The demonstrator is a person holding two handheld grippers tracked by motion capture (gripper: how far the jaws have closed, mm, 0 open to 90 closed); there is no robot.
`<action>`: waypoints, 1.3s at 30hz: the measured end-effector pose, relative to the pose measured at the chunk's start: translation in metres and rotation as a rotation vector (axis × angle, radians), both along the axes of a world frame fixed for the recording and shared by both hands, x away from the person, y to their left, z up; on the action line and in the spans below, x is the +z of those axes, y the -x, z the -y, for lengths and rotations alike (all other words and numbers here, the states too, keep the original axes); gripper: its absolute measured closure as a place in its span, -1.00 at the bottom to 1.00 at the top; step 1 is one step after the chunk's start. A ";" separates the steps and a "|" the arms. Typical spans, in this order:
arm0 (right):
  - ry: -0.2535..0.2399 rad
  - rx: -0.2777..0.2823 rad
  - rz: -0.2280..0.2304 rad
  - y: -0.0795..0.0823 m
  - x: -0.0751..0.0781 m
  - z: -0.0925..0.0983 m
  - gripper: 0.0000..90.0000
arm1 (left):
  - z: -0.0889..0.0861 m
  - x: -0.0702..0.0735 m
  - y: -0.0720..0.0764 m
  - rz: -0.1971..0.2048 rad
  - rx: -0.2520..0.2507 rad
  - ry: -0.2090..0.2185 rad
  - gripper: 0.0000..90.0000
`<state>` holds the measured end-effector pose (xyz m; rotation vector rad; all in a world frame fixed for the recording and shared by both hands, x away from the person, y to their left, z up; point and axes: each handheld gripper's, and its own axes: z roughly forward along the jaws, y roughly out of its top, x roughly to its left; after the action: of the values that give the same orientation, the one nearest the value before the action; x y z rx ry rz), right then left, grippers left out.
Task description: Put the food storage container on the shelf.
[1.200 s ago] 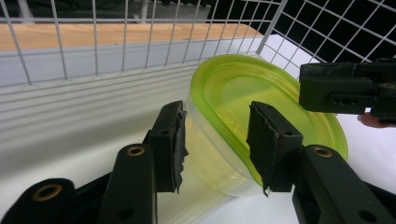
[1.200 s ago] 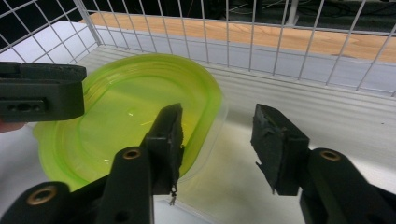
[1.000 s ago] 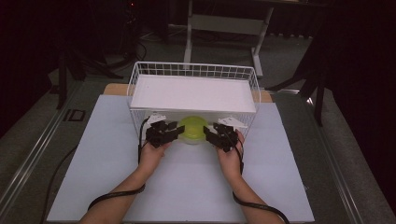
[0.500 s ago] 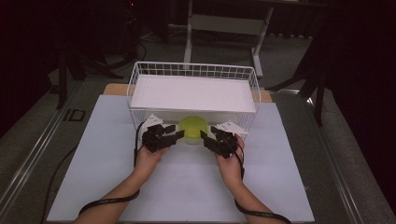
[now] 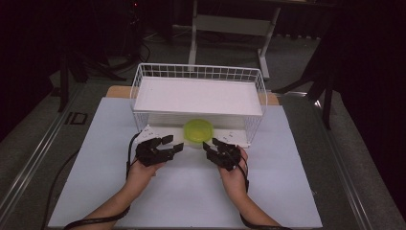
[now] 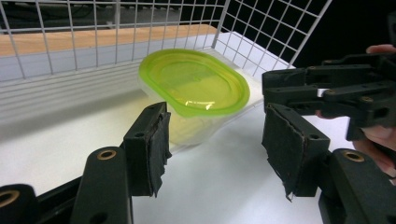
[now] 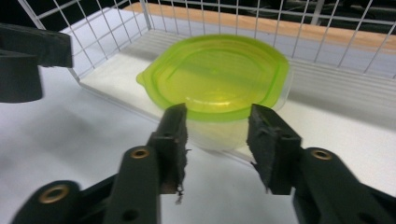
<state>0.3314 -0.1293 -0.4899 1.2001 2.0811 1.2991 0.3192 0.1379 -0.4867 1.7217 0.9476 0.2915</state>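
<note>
The clear container [image 5: 199, 135] with its lime-green lid [image 6: 194, 87] sits at the front edge of the white wire basket's [image 5: 198, 100] lower level, under the flat white shelf [image 5: 198, 96] that spans the basket's top; in my left gripper view the container leans over the low front lip, its near side lower than its far side, though I can't quite tell whether its base rests on the basket floor or partly on the lip; a small tab sticks out of the lid's rim [image 7: 141, 79] toward my left side; my left gripper [image 5: 168, 145] is just beside the container on its left, jaws spread wide and holding nothing, the black padded fingers [image 6: 148, 144] pointed at the container without touching it; my right gripper [image 5: 209, 145] is just beside it on the right, its jaws parted about as wide as the container's near face and also empty, the pads [image 7: 173, 135] close to the clear wall below the lid but apart from it; both of my hands grip the tools from behind, forearms coming in from the near edge; the basket stands on a pale grey-white mat [image 5: 110, 191] that covers the table, with a strip of wooden tabletop [image 5: 117, 91] showing behind it.
</note>
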 end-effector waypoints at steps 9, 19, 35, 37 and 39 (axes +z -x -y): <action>0.024 0.011 -0.054 0.001 -0.009 -0.006 0.97 | -0.011 -0.012 0.014 0.009 -0.057 -0.009 -0.46; 0.049 -0.024 -0.086 -0.005 -0.018 -0.015 1.00 | -0.014 -0.018 0.018 0.026 -0.071 0.017 -0.96; 0.017 -0.059 -0.099 -0.026 -0.027 -0.022 0.99 | -0.016 -0.020 0.017 0.042 -0.081 -0.002 -0.96; 0.017 -0.059 -0.097 -0.028 -0.027 -0.023 0.99 | -0.016 -0.021 0.018 0.048 -0.080 -0.012 -0.96; 0.019 -0.059 -0.099 -0.030 -0.027 -0.026 0.99 | -0.016 -0.020 0.018 0.053 -0.082 -0.013 -0.96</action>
<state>0.3614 -0.1033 -0.5171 1.3328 2.1045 1.2138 0.3013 0.1536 -0.5072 1.7510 0.8361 0.2890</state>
